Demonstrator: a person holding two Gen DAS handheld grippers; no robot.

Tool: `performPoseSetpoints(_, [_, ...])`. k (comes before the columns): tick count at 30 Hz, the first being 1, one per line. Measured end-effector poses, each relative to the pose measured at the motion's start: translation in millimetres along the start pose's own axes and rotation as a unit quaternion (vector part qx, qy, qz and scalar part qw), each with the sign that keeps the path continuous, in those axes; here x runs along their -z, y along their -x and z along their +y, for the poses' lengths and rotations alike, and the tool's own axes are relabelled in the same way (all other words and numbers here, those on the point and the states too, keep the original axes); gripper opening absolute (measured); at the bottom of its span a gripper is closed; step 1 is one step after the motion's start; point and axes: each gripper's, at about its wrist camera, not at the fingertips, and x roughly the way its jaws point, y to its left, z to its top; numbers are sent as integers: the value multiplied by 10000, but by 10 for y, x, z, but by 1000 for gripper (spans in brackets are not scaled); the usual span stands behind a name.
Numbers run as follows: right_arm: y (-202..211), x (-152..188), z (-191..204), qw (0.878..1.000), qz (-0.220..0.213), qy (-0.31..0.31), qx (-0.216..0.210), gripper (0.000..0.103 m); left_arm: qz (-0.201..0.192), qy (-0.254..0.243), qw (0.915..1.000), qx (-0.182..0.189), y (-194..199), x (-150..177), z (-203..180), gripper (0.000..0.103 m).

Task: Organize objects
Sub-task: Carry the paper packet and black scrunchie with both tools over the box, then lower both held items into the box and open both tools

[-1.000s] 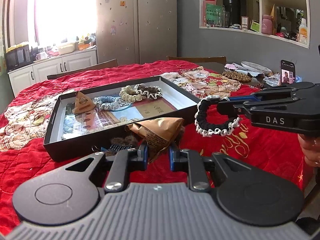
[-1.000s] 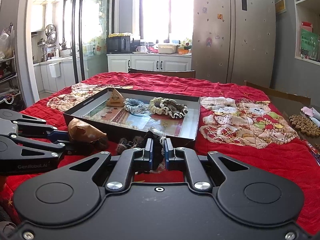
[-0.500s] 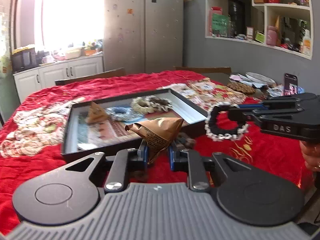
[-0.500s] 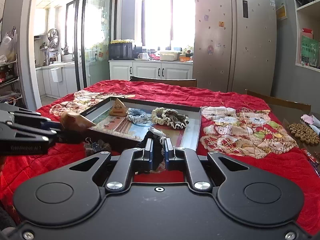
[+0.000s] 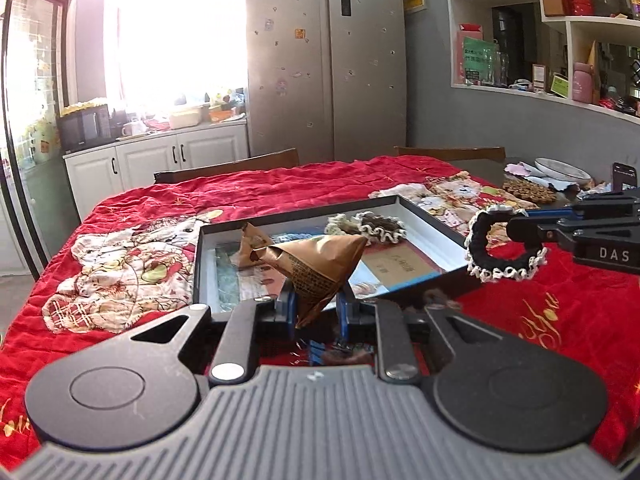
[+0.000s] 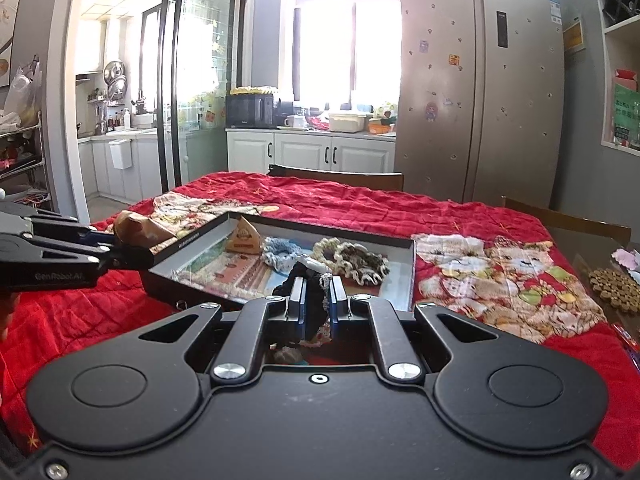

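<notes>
Above the near edge of the black tray [image 5: 432,222], brown paper pyramid packet [image 5: 316,268] is clamped in left gripper [image 5: 316,312]. Right gripper [image 6: 316,300] pinches black lace-trimmed scrunchie [image 5: 502,246] beside tray, over red quilt [image 5: 256,192].

Red-quilted table [image 5: 280,188] under black tray [image 5: 432,220]

1. I see a silver fridge [image 6: 480,92] against the far wall.
2. White cabinets [image 6: 312,154] stand beside it, carrying a black microwave [image 6: 250,110].
3. I note a beaded brown mat [image 6: 614,290] near the table's right edge.
</notes>
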Motion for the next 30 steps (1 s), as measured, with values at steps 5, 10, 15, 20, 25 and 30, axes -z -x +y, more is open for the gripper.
performPoseSetpoints(5, [-118,-137,35,9999,-75,-47,-90,11,-57,28,9999,-97,-70,-59,78,23])
performPoseSetpoints(10, [-247,-248,69,9998,-126,-85,-119,11,-146,62,9997,-207,-139,-134,163,23])
performPoseSetpoints(15, [-395,-316,104,9997,-111,-123,-154,11,-126,131,9996,-225,-240,-178,228,23])
performPoseSetpoints(20, [-568,-387,133,9998,-83,-115,-138,11,-105,154,9995,-251,-359,-206,285,23])
performPoseSetpoints(25, [-789,-473,135,9998,-5,-130,-140,11,-57,235,9993,-277,-511,-239,360,23])
performPoseSetpoints(30, [-1004,-529,152,9998,62,-149,-145,11,29,304,9991,-301,-684,-258,435,23])
